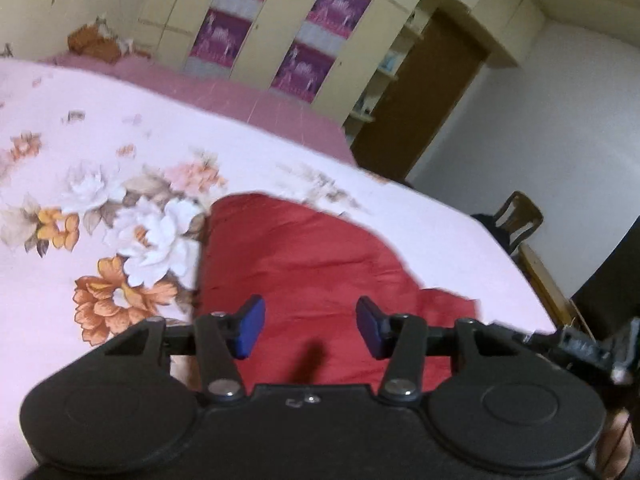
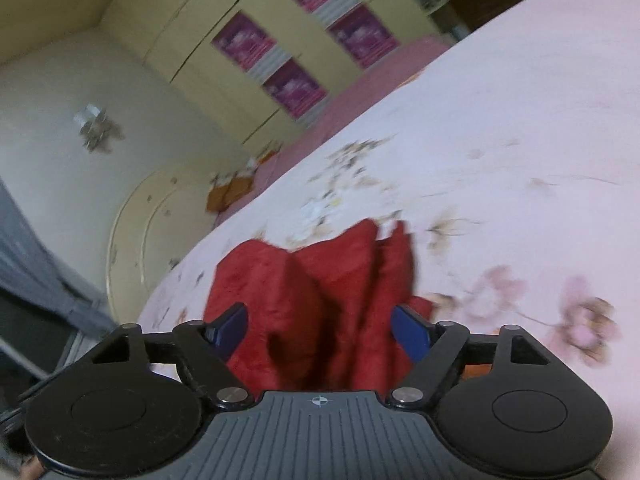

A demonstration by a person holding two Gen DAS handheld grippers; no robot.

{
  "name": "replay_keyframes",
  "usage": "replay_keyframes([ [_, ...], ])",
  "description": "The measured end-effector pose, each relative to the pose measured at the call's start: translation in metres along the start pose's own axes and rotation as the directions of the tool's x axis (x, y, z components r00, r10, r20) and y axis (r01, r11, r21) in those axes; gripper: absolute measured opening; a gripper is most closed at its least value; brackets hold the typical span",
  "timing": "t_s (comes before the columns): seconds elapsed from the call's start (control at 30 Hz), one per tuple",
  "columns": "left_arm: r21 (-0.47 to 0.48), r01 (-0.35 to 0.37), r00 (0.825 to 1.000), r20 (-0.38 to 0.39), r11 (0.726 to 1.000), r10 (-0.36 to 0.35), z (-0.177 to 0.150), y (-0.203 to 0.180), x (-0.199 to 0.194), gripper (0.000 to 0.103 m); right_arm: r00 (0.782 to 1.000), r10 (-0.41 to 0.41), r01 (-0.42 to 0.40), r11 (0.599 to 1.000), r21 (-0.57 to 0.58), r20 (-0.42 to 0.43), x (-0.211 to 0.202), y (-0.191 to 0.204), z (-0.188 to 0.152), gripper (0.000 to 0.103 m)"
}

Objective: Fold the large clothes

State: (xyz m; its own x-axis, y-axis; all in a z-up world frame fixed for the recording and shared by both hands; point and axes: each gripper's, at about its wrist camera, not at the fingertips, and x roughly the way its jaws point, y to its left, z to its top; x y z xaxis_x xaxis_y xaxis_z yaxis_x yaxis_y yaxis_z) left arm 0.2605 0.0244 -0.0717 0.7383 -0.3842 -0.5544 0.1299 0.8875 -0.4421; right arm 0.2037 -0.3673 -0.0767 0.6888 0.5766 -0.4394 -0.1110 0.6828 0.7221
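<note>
Left gripper (image 1: 310, 326): fingers spread wide, blue pads (image 1: 251, 327) well apart, nothing between them; poised over the red cloth, contact with it not discernible.
Right gripper (image 2: 319, 334): fingers spread wide too, blue pads (image 2: 412, 332) on either side of the bunched red cloth, gripping nothing as far as visible; touching or apart from the fabric cannot be told, given the blur.
Red garment (image 1: 304, 256): lying on the bed, near its front edge; in the left wrist view mostly flat with soft creases, a straight edge on its left side and a rounded far outline, one lower flap running out to the right.
Red garment, right wrist view (image 2: 320, 300): rumpled, with raised folds and a deep shadowed crease close to the camera, two peaks standing up at the far end.
Bed cover (image 1: 120, 140): pale pink with white and orange flower print, spread under the garment; darker pink band along the far edge.
Wardrobe (image 1: 280, 20): cream doors with purple picture panels, beyond the bed.
Door (image 1: 424, 100): brown, right of the wardrobe.
Chair (image 1: 518, 216): wooden back visible beyond the right corner of the bed.
Orange bundle (image 1: 94, 44): on the far left corner of the bed, too blurred to identify.
</note>
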Motion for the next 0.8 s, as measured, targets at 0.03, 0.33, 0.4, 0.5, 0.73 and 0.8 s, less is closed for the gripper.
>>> replay_keyframes([
  [0.03, -0.005, 0.005, 1.000, -0.014, 1.000, -0.005, 0.001, 0.007, 0.008, 0.042, 1.000, -0.004, 0.004, 1.000, -0.019, -0.007, 0.008, 0.003, 0.002, 0.074],
  [0.33, 0.019, 0.070, 0.995, -0.076, 0.997, -0.068, -0.018, -0.011, 0.042, 0.033, 0.984, -0.036, 0.057, 0.991, 0.120, -0.172, 0.064, -0.028, -0.003, 0.057],
  [0.4, 0.032, 0.097, 0.993, -0.076, 0.995, -0.094, -0.016, -0.015, 0.042, 0.026, 0.989, 0.008, 0.014, 0.989, 0.145, -0.148, 0.060, -0.031, -0.005, 0.017],
  [0.5, 0.137, 0.116, 0.991, -0.084, 0.984, -0.105, -0.014, -0.034, 0.042, 0.024, 0.997, -0.008, 0.014, 0.998, 0.067, -0.079, 0.035, -0.016, -0.007, 0.014],
  [0.73, 0.275, 0.089, 0.981, -0.189, 0.957, -0.037, -0.030, -0.057, 0.083, 0.025, 0.990, -0.128, 0.129, 0.991, 0.023, -0.055, 0.040, -0.032, -0.041, 0.014],
  [0.8, 0.277, 0.088, 0.977, -0.210, 0.957, -0.029, -0.033, -0.059, 0.091, 0.024, 0.994, -0.097, 0.103, 0.987, 0.125, -0.052, 0.042, -0.048, -0.048, 0.013],
])
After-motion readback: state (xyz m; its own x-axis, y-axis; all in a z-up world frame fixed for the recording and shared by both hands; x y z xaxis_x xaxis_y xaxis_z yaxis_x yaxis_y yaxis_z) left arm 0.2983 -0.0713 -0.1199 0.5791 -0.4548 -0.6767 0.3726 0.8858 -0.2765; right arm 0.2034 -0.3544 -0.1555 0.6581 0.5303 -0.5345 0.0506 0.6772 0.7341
